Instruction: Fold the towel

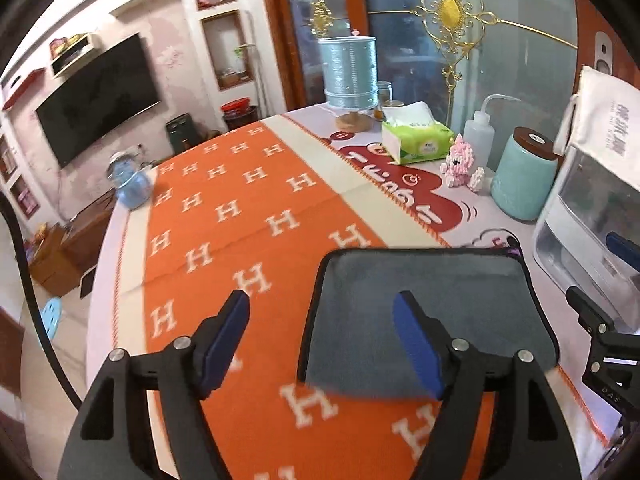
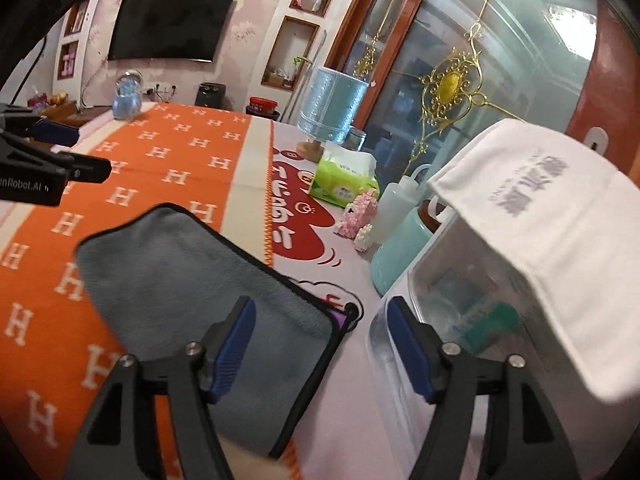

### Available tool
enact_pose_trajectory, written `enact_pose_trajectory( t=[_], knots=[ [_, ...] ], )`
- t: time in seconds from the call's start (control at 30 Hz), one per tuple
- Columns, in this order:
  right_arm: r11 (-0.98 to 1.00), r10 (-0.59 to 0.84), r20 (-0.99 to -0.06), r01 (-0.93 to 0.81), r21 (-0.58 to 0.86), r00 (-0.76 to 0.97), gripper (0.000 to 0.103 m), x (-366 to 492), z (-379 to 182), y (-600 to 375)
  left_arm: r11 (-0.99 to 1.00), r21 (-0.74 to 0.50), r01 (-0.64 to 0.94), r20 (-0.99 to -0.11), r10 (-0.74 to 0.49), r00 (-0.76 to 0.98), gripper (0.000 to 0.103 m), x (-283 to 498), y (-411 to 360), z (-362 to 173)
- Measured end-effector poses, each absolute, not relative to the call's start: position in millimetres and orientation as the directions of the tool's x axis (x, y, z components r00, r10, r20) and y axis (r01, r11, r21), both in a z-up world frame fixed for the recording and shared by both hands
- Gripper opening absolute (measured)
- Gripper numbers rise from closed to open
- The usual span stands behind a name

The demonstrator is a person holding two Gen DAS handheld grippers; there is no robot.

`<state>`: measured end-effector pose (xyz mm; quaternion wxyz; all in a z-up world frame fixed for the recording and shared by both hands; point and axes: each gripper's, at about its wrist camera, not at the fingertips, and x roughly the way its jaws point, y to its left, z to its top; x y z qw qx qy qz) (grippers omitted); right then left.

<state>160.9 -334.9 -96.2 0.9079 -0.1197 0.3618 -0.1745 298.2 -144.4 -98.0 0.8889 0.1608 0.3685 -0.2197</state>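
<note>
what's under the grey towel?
The grey towel lies flat on the orange H-pattern cloth; its far right corner overhangs onto the white printed table cover. Anything beneath the towel itself is covered, so cannot tell.

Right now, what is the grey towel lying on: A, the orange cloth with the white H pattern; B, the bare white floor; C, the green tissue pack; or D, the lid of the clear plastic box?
A: the grey towel lies flat on the orange H-pattern cloth, with both tongs, left and right, open above it and holding nothing.
</note>
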Motion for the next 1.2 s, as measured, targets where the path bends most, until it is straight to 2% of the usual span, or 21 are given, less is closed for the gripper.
enact_pose_trajectory(
  t=[0.2, 0.27, 0.37, 0.5, 0.67, 0.97, 1.2],
  knots=[
    [0.931, -0.363, -0.663, 0.226, -0.287, 0.655, 0.073, 124.9, -87.2, -315.0, 0.888, 0.114, 0.445, -0.737, -0.225, 0.637, 0.076, 235.8, -99.3, -86.0],
    [0.935, -0.354, -0.678, 0.233, -0.266, 0.644, 0.079, 107.2, -85.6, -306.3, 0.899, 0.109, 0.424, -0.741, -0.211, 0.638, 0.079, 213.1, -82.7, -82.8],
    [0.935, -0.355, -0.69, 0.242, -0.26, 0.631, 0.081, 84.2, -84.8, -293.5, 0.912, 0.108, 0.395, -0.745, -0.189, 0.639, 0.082, 183.2, -61.2, -79.4],
    [0.942, -0.335, -0.715, 0.23, -0.243, 0.613, 0.085, 50.8, -85.7, -275.2, 0.929, 0.091, 0.359, -0.765, -0.166, 0.622, 0.082, 137.2, -29.0, -79.2],
    [0.959, -0.28, -0.755, 0.205, -0.195, 0.593, 0.096, 14.7, -86.7, -258.7, 0.949, 0.033, 0.314, -0.792, -0.167, 0.587, 0.082, 94.2, 0.9, -80.4],
    [0.994, -0.072, -0.863, 0.111, -0.019, 0.5, 0.099, -9.2, -95.2, -254.3, 0.987, -0.034, 0.155, -0.831, -0.114, 0.545, 0.082, 37.0, 32.1, -77.9],
    [0.997, 0.007, -0.884, 0.059, 0.039, 0.468, 0.1, -27.8, -73.1, -260.0, 0.997, -0.074, 0.003, -0.831, -0.063, 0.552, 0.082, 21.2, 22.3, -58.7]
  ],
)
